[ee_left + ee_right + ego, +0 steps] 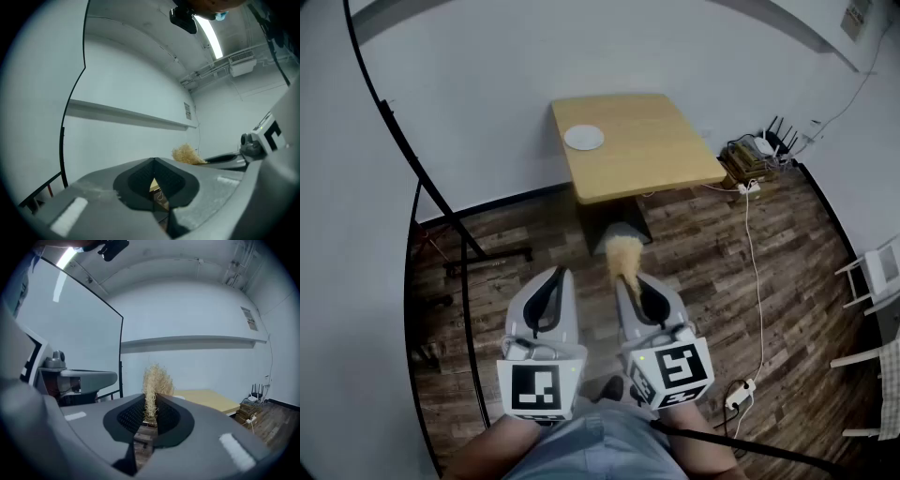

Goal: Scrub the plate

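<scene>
Sparse test room, bare white walls (pixel 487 94), wood-plank floor (pixel 703 272), lone table (pixel 647 150), router (pixel 765 146) in the corner

Open wooden floor (pixel 694 272) leads up to the desk (pixel 661 159). A black stand (pixel 487 258) crowds the left side, a white cable (pixel 757 281) and router clutter (pixel 755 157) the right. The plate (pixel 584 138) sits at the desk's far-left corner.

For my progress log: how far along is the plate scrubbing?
Done: the right gripper is shut on the fibrous scrubber.
In hand: only that; the left gripper is shut and empty.
Left: reaching the white plate on the wooden table, far ahead, then all the scrubbing.
</scene>
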{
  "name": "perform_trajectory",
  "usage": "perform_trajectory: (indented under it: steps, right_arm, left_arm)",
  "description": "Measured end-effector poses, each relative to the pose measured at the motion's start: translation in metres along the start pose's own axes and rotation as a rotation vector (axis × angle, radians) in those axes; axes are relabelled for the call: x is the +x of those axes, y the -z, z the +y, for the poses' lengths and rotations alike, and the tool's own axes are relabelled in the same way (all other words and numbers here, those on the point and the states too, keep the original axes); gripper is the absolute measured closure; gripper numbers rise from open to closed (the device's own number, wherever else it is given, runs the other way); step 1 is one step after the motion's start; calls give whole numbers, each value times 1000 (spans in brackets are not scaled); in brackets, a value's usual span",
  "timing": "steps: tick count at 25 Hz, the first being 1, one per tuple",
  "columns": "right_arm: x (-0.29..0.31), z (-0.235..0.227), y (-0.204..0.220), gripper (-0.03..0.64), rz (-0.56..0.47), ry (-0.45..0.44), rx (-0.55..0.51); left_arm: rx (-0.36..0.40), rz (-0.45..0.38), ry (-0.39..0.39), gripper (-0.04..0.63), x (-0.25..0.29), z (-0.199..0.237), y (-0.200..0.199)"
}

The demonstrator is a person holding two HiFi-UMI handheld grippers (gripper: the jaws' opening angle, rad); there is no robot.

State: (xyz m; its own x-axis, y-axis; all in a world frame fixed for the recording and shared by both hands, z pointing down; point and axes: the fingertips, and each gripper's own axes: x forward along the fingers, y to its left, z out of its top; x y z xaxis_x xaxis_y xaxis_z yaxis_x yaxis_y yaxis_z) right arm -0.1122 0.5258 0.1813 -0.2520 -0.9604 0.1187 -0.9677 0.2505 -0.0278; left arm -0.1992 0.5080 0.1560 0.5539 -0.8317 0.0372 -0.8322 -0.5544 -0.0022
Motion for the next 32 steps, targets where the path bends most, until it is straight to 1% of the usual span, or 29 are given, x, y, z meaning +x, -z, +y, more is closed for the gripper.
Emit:
perform_trajectory:
  steps: [5,9,13,18,25,29,32]
  right_arm:
    - [-1,-3,2,574,0,-3,-3]
    - [-9,-13,3,574,-3,-5,6]
    - [-17,-29,7,574,-5,-4,20]
    - [-31,-52,16,571,-8,-24,82]
    - [-45,-83,41,569,13,-11,146]
    - [-40,-86,51,569,21,-20,176]
    - [-20,-92,58,569,45,-27,183]
  left_arm:
    - [-4,0,-3,575,3,-3,1]
    - [11,10,2,574,7,-16,3]
    - [7,27,3,575,13,-33,7]
    - [21,42,10,575,24,-61,13]
    - [31,83,22,575,30,-94,30]
    - [40,117,16,575,35,-90,42]
    - [30,132,20,575,57,-81,49]
